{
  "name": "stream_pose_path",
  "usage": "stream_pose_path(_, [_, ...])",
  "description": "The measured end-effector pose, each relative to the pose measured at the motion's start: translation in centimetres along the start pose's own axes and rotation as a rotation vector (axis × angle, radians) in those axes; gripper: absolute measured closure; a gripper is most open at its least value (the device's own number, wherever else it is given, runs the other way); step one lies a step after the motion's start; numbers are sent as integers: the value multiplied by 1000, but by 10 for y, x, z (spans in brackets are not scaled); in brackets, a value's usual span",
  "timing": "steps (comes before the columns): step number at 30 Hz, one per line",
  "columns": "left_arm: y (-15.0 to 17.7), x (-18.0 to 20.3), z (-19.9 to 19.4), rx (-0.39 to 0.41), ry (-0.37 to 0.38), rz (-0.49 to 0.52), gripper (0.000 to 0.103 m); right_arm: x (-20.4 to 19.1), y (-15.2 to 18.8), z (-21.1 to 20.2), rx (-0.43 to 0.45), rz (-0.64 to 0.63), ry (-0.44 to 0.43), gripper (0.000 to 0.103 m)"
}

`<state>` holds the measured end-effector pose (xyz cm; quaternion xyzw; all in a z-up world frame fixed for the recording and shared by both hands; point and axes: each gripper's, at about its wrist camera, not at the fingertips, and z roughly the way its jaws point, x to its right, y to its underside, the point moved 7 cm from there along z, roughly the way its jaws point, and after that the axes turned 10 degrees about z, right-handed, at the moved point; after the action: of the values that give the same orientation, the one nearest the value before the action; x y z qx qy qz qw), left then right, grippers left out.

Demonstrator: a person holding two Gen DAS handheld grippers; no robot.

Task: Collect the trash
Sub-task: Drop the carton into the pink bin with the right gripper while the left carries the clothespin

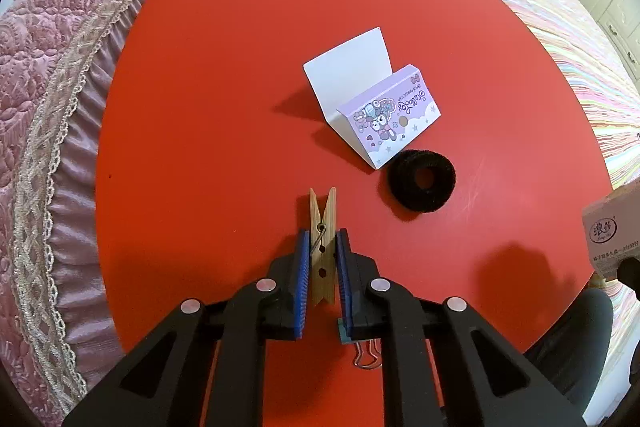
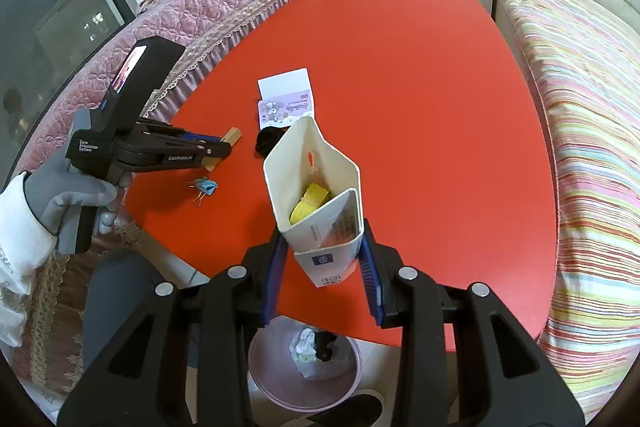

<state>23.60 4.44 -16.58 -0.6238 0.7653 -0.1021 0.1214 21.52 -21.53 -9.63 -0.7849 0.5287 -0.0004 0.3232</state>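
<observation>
- Left gripper (image 1: 323, 259): closing around a wooden clothespin (image 1: 322, 227); blue pads are sitting against both flanks, the peg lying along the fingers above the red table (image 1: 208, 107).
- Right gripper (image 2: 324, 267): clamping an open white carton (image 2: 316, 187), holding it upright over the table's near edge.
- Carton contents: yellow material (image 2: 310, 205) is showing at the bottom, with a small orange piece (image 2: 312, 159) against the inner wall.
- Pink waste bin (image 2: 266, 379): standing on the floor below the table edge, holding crumpled white and dark scraps.
- Items awaiting collection: purple folded card packet (image 1: 384, 107), black hair ring (image 1: 422, 181) just beside it, blue binder clip (image 2: 205, 187) near the left gripper.
- Risk: the peg is gripped on its smooth tapered sides and is likely sliding out if tilted.
- Risk: the thin carton walls are probably buckling under squeeze, or tipping and spilling the yellow contents short of the bin.
</observation>
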Motion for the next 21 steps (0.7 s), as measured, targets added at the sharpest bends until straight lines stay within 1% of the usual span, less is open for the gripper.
stream_pose_path(4, [7,-1,-13,46,-16,6,90,1,-1,-1,5,-2,3,68])
stream_pose_path(6, [9,7,-24,74,-22,14,90,1,-1,-3,10,-4,3,68])
stream_pose_path(10, [14,23,-54,156,-15,35,90,0,0,-10,23,-10,7,68])
stream_pose_path(15, [29,49,-95,263,-6,73,90,-3,3,-23,47,-23,16,68])
stream_pose_path(21, [51,65,-124,359,1,102,90,-10,18,-45,73,-48,14,68])
